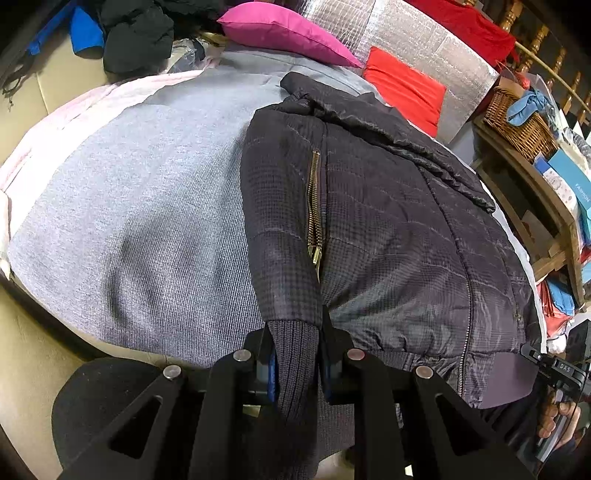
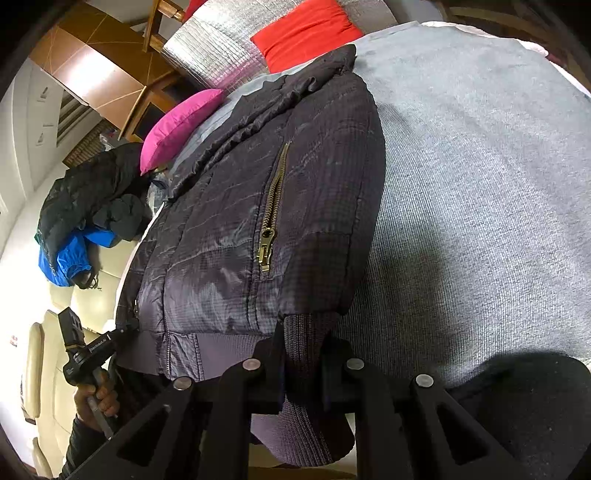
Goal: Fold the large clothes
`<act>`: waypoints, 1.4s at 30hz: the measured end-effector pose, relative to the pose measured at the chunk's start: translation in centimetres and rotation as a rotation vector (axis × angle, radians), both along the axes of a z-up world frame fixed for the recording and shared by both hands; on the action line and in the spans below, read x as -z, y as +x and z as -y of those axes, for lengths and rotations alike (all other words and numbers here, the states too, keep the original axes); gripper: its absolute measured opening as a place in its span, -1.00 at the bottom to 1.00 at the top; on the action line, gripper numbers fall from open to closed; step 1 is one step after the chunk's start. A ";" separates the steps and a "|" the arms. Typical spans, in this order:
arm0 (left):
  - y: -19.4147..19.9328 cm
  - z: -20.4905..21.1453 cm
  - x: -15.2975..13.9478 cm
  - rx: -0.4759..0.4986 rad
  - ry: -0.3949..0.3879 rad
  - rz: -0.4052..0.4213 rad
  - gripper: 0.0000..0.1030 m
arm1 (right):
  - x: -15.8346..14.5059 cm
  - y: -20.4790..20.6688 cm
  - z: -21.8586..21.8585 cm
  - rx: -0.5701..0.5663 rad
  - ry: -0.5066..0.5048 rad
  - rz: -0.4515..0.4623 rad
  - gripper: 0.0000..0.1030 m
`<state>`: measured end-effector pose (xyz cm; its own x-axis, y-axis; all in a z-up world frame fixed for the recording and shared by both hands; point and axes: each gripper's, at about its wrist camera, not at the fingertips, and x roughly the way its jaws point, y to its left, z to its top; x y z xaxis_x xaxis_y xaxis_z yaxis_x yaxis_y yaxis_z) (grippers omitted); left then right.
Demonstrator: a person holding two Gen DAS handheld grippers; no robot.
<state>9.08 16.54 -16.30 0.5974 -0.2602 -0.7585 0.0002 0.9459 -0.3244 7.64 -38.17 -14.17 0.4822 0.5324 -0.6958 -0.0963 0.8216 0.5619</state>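
Your left gripper (image 1: 295, 354) pinched 1 ribbed cuff (image 1: 293, 369) of the dark jacket (image 1: 388, 229), your right gripper (image 2: 303, 354) pinched the other cuff (image 2: 304, 362), grey blanket (image 1: 140, 206) beneath.

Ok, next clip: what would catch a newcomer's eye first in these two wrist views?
The dark quilted jacket spread on the grey blanket dominates both views, its brass pocket zipper glinting. Each gripper is shut on a ribbed knit cuff: the left gripper on one, the right gripper on the other. Behind, a magenta cushion and a red cushion lie against silver padding.
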 end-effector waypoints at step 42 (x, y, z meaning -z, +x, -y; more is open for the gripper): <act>-0.7 -0.1 -0.1 -0.004 -0.011 0.023 -0.64 | 0.4 -0.3 -0.4 0.004 0.012 -0.014 -0.71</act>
<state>8.40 16.64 -16.16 0.6155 -0.2660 -0.7419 0.0043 0.9424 -0.3344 7.39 -37.78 -14.52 0.4749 0.5387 -0.6959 -0.0848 0.8151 0.5731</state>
